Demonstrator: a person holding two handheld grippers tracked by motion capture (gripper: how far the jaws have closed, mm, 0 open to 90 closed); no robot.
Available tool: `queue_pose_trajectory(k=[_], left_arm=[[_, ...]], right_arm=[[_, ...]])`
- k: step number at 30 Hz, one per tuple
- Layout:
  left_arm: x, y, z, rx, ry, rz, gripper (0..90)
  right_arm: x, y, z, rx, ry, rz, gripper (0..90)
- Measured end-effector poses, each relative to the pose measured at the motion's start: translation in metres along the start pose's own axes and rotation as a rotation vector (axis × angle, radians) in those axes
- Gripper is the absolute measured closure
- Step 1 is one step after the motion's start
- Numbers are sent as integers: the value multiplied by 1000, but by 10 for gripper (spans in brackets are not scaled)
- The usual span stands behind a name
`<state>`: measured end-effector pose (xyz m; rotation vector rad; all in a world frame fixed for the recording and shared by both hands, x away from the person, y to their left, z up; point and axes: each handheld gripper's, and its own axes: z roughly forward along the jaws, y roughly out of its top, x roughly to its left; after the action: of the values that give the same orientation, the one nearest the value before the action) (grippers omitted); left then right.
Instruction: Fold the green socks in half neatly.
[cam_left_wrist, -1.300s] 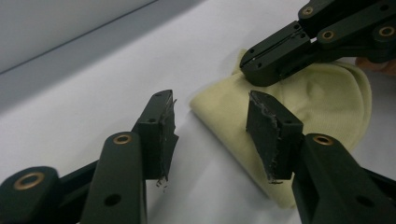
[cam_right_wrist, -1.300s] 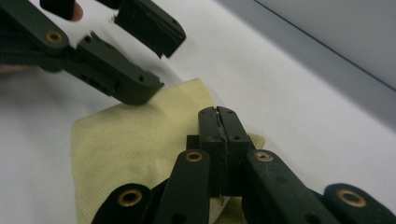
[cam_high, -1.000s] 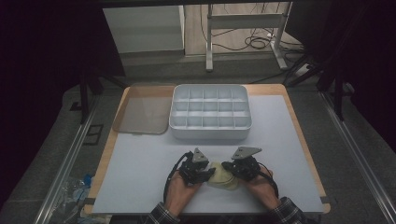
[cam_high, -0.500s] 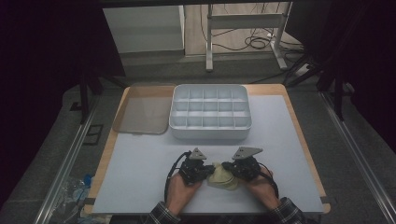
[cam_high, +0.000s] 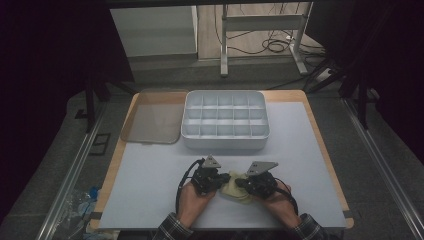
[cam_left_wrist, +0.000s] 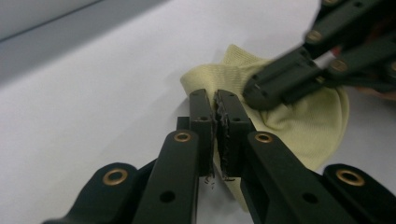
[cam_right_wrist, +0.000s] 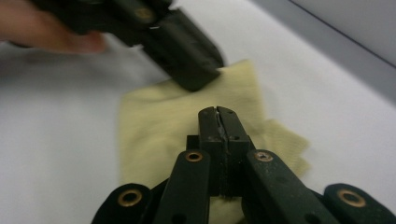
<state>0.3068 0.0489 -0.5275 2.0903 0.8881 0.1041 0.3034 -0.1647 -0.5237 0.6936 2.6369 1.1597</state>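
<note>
A pale yellow cloth (cam_high: 234, 189) lies crumpled on the white table mat near the front edge, between my two grippers. My left gripper (cam_high: 218, 180) comes at it from the left. Its jaws are pressed together at the cloth's (cam_left_wrist: 299, 121) near edge, and the fabric drapes away to their right. From the right, my right gripper (cam_high: 244, 183) has its jaws shut over the cloth (cam_right_wrist: 159, 126), which spreads out on both sides beneath them. The two grippers' tips nearly meet over the cloth. In the right gripper view the left gripper (cam_right_wrist: 194, 79) rests on the cloth's far edge.
A white compartment box (cam_high: 225, 120) with several empty cells stands at the middle back of the mat. Its flat translucent lid (cam_high: 149, 123) lies to the left of it. The mat (cam_high: 150, 185) is bare to the left and right of the hands.
Hardly anything has moved. Both grippers stay shut at the cloth, and the hands have shifted only slightly.
</note>
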Motion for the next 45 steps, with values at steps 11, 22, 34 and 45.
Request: queue_pose_trajectory(k=[11, 22, 34, 45], left_arm=[[4, 3, -3, 1, 3, 9, 860], [5, 5, -3, -1, 11, 10, 859], [5, 9, -6, 3, 18, 19, 858], [7, 11, -8, 12, 27, 19, 855]], right_arm=[[14, 2, 3, 3, 37, -38, 896], [24, 3, 9, 18, 43, -71, 896], [31, 4, 10, 16, 70, -78, 896], [-3, 10, 5, -17, -49, -8, 894]])
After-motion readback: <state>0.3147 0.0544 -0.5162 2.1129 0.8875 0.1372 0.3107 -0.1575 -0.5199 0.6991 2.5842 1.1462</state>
